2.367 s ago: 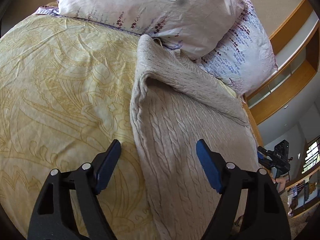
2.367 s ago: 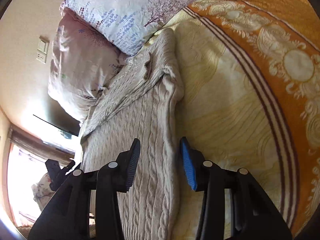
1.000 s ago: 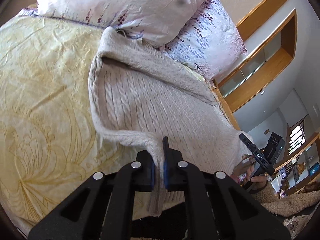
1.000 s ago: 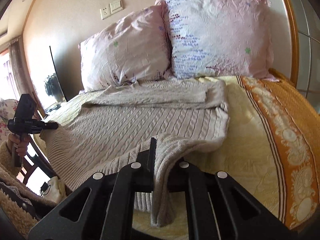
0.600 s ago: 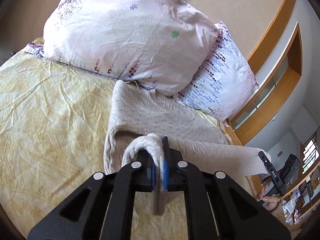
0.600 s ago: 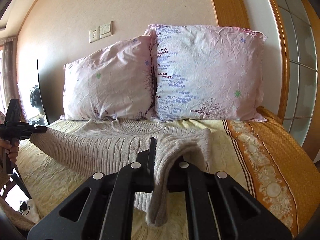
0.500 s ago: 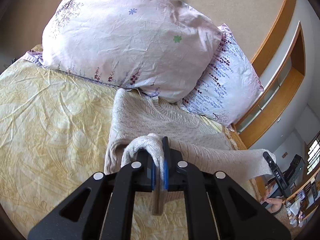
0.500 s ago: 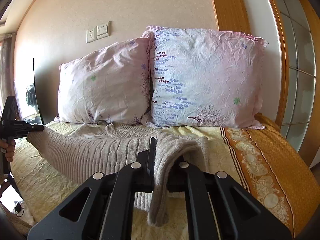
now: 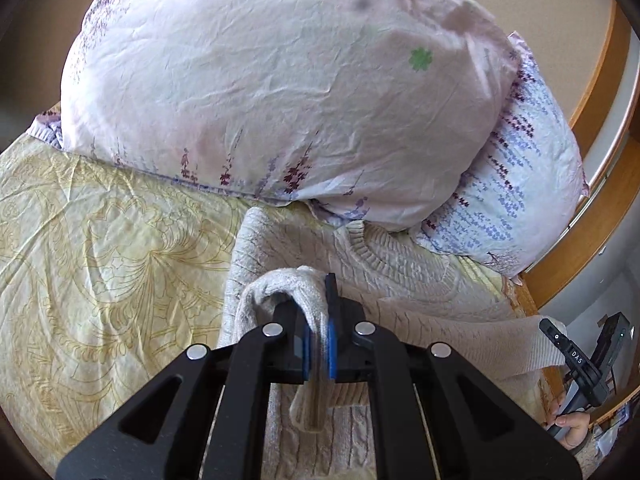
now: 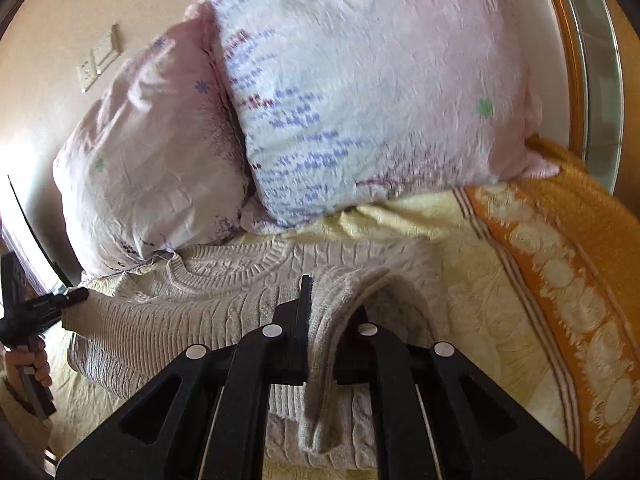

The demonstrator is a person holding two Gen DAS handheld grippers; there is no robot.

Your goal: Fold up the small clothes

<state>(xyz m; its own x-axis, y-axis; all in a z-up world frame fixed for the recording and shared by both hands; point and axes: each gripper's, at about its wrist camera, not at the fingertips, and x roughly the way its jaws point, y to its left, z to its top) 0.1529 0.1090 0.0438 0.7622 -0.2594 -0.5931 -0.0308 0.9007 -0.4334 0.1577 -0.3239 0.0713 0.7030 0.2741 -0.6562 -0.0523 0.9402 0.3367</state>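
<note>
Hem corners pinched, collar lying dead ahead

You are holding the beige cable-knit sweater (image 9: pixel 404 280) on the yellow patterned bed cover (image 9: pixel 100 260), its ribbed hem pinched tight in both the left claw (image 9: pixel 318 338) and the right claw (image 10: pixel 320 344); the neckline is lying just beyond both, under the pillows, hem edge running across between them. "DAS" is showing on the far claw.

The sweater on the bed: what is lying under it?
Under the sweater lies the yellow bedspread, seen around its edges. The lifted hem is being folded over the body. Anything else beneath is covered.
</note>
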